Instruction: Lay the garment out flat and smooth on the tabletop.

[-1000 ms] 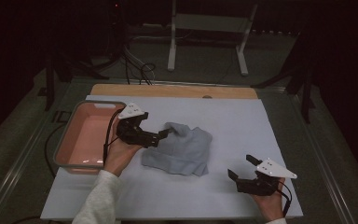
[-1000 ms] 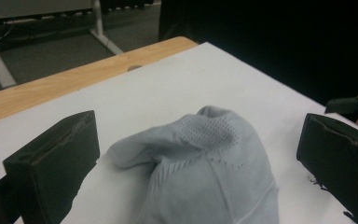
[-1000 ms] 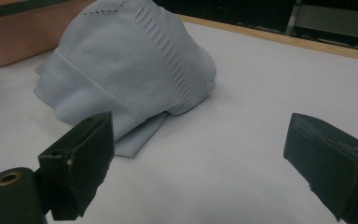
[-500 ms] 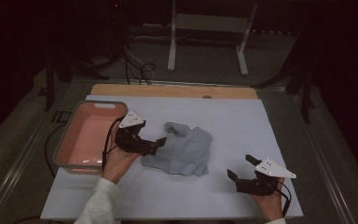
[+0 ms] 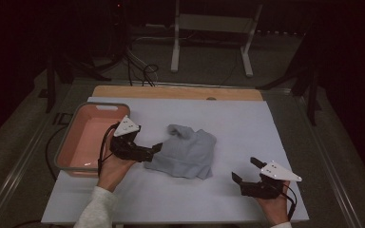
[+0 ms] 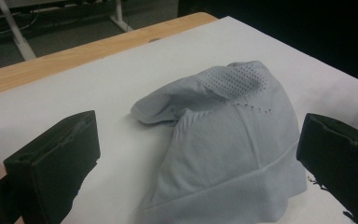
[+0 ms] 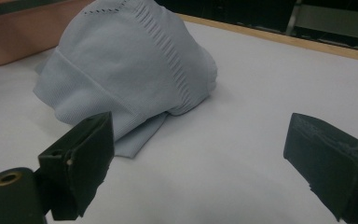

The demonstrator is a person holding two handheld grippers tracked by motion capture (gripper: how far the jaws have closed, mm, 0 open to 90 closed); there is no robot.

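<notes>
The grey garment [image 5: 186, 152] is located crumpled at mid-bench [image 5: 247, 123], just right of the pink tub [image 5: 83, 137]. The left claw [image 5: 153, 151], spread wide and empty, has been lowered slightly to its left edge; contact appears absent. The right claw [image 5: 245, 172] is unmoved, open, empty, well apart.

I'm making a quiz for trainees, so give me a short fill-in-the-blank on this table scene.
1. The crumpled cloth is light ____ in colour.
2. The pink tub sits at the table's ____ edge in the high view.
3. The gripper closest to the cloth is the ____ gripper.
4. The right gripper has its fingers ____, holding nothing.

Missing words: blue; left; left; open
</notes>
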